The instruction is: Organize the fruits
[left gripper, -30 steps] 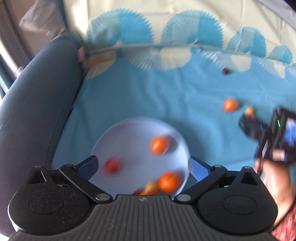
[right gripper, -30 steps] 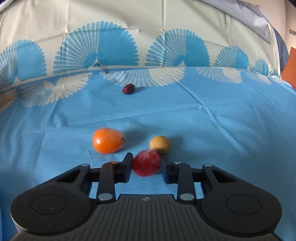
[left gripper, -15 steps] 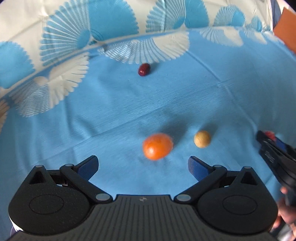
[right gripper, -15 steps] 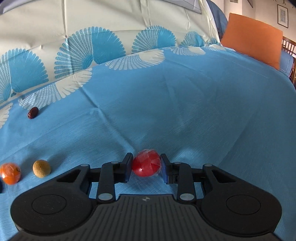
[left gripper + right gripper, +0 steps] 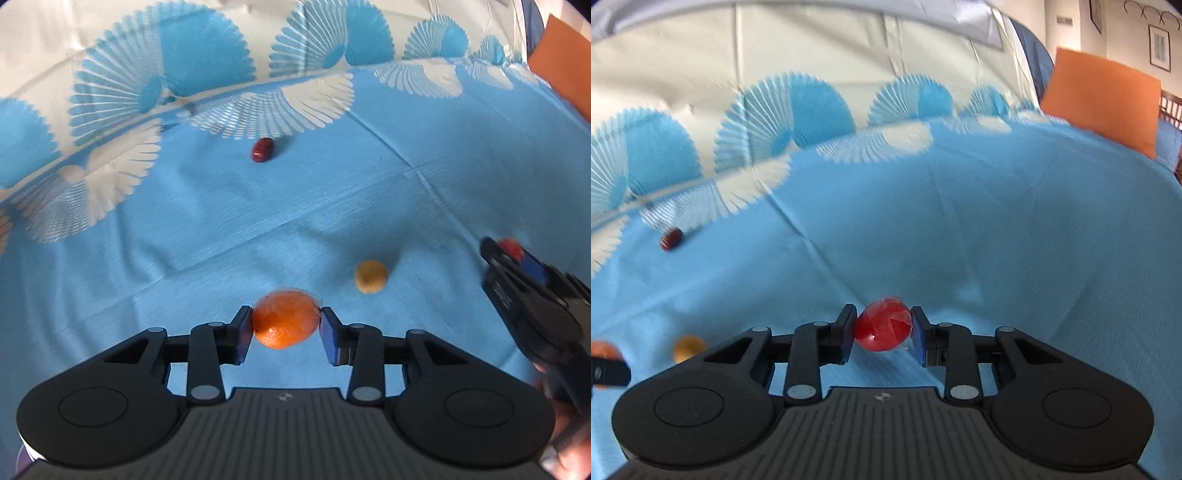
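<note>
My left gripper (image 5: 286,326) is shut on an orange tangerine (image 5: 285,318) on the blue cloth (image 5: 332,192). A small yellow fruit (image 5: 370,276) lies just right of it, and a dark red date (image 5: 262,149) lies farther back. My right gripper (image 5: 882,334) is shut on a red round fruit (image 5: 882,328) and holds it over the cloth. The right gripper also shows at the right edge of the left wrist view (image 5: 517,273), the red fruit (image 5: 511,248) at its tip. The right wrist view shows the date (image 5: 671,238), the yellow fruit (image 5: 687,347) and the tangerine (image 5: 604,349) at far left.
The cloth has a white and blue fan-patterned border (image 5: 221,92) draped up the back. An orange cushion (image 5: 1104,107) stands at the far right. The plate is out of view.
My left gripper swung from the plate to the loose fruits, moved forward and closed on the tangerine. My right gripper carried the red fruit rightward, away from the other fruits.
</note>
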A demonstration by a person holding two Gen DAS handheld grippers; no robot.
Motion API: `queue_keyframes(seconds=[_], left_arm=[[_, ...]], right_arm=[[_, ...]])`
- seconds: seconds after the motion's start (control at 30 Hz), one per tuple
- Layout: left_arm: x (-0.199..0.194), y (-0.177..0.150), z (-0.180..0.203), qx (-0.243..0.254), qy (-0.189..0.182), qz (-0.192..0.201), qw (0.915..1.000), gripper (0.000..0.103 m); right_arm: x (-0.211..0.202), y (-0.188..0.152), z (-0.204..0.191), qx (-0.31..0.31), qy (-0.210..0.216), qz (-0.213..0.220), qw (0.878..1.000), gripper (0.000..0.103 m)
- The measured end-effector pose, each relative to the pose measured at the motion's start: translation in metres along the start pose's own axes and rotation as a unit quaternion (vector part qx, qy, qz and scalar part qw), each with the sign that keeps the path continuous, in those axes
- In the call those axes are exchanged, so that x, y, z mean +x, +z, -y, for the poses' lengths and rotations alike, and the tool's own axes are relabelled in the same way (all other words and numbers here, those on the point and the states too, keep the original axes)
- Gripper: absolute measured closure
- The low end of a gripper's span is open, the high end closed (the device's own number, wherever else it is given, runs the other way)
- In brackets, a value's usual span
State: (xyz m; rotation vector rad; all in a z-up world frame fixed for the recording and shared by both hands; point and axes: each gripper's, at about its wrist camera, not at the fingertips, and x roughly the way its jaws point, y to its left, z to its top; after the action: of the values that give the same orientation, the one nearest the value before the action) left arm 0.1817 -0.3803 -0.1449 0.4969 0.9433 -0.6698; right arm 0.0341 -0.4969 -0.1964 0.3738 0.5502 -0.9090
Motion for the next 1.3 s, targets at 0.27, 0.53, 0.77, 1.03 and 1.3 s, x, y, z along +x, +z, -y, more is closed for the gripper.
queue_keyframes(seconds=[0.27, 0.53, 0.77, 1.03, 1.3], left_arm=[[-0.126, -0.07, -0.034, -0.051, 0.03, 0.023, 0.998, 0.06], [-0.229, -0.158, -0.068, -0.096, 0.071, 0.013, 0.9928, 0.06], [-0.302, -0.219, -0.078, -0.128, 0.083, 0.036, 0.9877, 0.06], [-0.359, -0.282, -0.073, -0.164, 0.089, 0.076, 0.9796, 0.06], [-0.381, -0.32, -0.075, -0.19, 0.089, 0.097, 0.973, 0.06]], right_arm=[[-0.03, 0.003, -0.012, -0.029, 0.021, 0.016, 0.999, 0.07], [-0.179, 0.016, -0.007, -0.098, 0.146, 0.071, 0.982, 0.07], [-0.307, -0.005, -0.001, -0.184, 0.246, 0.076, 0.949, 0.07], [-0.403, -0.036, 0.0, -0.21, 0.323, 0.025, 0.922, 0.07], [-0.453, -0.061, -0.013, -0.257, 0.36, 0.012, 0.897, 0.07]])
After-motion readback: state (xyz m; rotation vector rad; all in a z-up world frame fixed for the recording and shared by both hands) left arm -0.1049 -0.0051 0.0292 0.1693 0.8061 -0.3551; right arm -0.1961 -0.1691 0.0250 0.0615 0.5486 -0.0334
